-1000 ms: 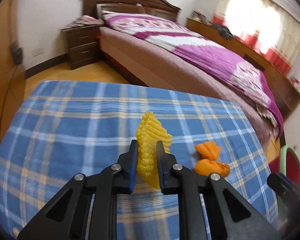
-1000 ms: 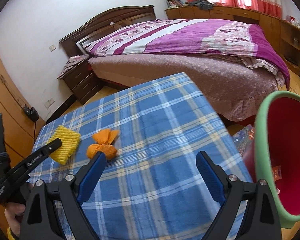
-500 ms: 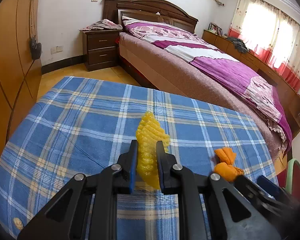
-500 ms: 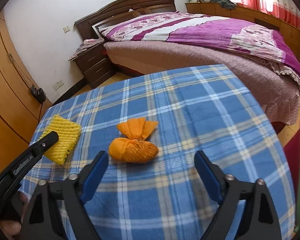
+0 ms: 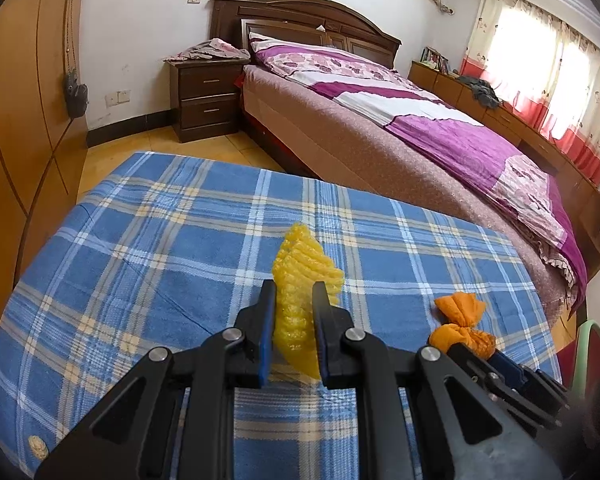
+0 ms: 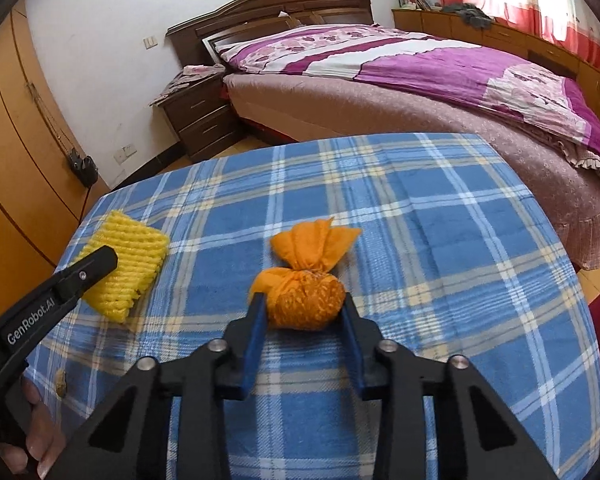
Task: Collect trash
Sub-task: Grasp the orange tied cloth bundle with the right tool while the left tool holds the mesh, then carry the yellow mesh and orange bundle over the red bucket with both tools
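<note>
A yellow foam fruit net [image 5: 296, 276] stands on edge on the blue plaid tablecloth [image 5: 140, 260], and my left gripper [image 5: 293, 294] is shut on it. The right wrist view shows the same net [image 6: 128, 260] at the left with one left finger [image 6: 96, 264] across it. An orange mesh bundle [image 6: 308, 296], tied at the top, lies on the cloth [image 6: 460, 240]. The jaws of my right gripper [image 6: 304, 306] are closing on it, with a pad touching each side. In the left wrist view the bundle [image 5: 460, 320] sits at the right, just ahead of the right gripper [image 5: 512, 376].
A red bin with a green rim [image 5: 584, 344] stands past the table's right edge. Beyond the table are a bed [image 5: 420, 128] with a purple cover and a dark nightstand [image 5: 208, 100]. Orange wardrobe doors [image 6: 16, 140] run along the left.
My right gripper swung left from the bin side to the orange bundle and its jaws narrowed from wide open to touching it. The left gripper kept its hold on the foam net.
</note>
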The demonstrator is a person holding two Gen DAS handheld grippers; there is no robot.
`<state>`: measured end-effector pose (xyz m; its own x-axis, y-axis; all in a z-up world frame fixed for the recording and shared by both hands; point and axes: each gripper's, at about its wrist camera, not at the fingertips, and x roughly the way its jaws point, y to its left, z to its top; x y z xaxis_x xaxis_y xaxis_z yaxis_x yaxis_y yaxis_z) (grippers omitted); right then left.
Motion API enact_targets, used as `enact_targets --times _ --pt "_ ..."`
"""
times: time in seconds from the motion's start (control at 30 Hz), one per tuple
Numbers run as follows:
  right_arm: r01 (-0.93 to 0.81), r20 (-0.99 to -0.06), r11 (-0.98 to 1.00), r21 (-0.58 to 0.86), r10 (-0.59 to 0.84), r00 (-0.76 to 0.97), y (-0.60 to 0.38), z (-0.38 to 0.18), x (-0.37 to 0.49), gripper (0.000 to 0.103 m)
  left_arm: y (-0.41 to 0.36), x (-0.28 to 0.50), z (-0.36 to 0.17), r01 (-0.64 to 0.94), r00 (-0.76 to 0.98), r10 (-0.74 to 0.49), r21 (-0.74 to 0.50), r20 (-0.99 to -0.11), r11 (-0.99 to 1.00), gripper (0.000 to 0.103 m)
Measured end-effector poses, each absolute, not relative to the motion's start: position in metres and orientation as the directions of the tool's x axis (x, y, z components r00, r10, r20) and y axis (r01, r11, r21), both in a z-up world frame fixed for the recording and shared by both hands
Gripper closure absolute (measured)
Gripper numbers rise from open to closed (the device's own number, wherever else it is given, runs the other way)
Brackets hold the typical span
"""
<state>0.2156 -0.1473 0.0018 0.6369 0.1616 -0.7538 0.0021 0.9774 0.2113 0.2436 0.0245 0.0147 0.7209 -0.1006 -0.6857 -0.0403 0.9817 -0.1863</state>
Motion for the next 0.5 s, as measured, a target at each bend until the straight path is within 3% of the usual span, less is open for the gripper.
enact_targets --times 0.5 --pt "0.054 -0.693 0.960 0.276 0.159 0.703 -0.191 0.040 0.160 0.072 0.012 0.229 0.035 0.023 0.752 -0.142 -0.189 -0.644 0.982 0.086"
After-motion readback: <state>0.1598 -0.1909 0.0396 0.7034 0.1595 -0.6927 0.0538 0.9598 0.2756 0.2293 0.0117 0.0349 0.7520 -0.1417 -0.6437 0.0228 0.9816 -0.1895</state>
